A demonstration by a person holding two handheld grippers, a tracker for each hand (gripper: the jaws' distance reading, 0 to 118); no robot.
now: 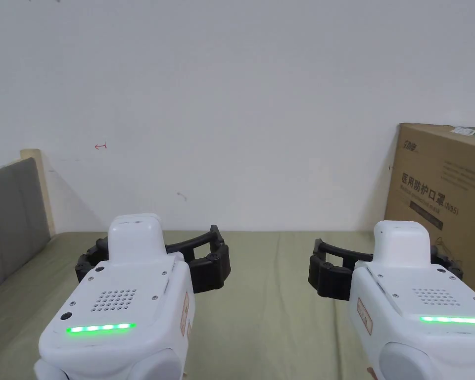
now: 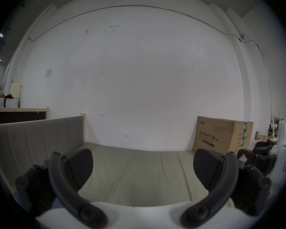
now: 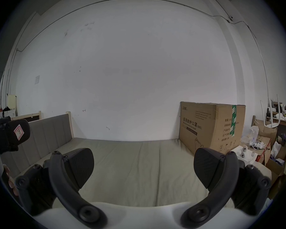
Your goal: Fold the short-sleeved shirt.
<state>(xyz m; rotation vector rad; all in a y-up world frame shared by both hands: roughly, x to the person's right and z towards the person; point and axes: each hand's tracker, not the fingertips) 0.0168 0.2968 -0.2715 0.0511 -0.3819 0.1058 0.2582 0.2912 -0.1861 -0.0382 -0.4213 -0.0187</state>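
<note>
Both hand-held tools sit closest to the head camera: the left gripper point(image 1: 152, 257) and the right gripper point(image 1: 385, 269), side by side, jaws spread wide and holding nothing. Ahead of them stretches the olive bed sheet point(image 1: 266, 307), bare beyond the jaws. Right of the right gripper stands a cardboard box point(image 1: 444, 198). I cannot see the shirt, so folding looks not yet begun; everything remains to do.

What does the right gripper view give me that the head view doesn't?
Right gripper view adds the clutter of boxes and bags past the cardboard box, plus its own jaws spread wide. Head view adds the green light bars on the white housings. Both show the olive mattress, that box, the grey headboard and the white wall.
</note>
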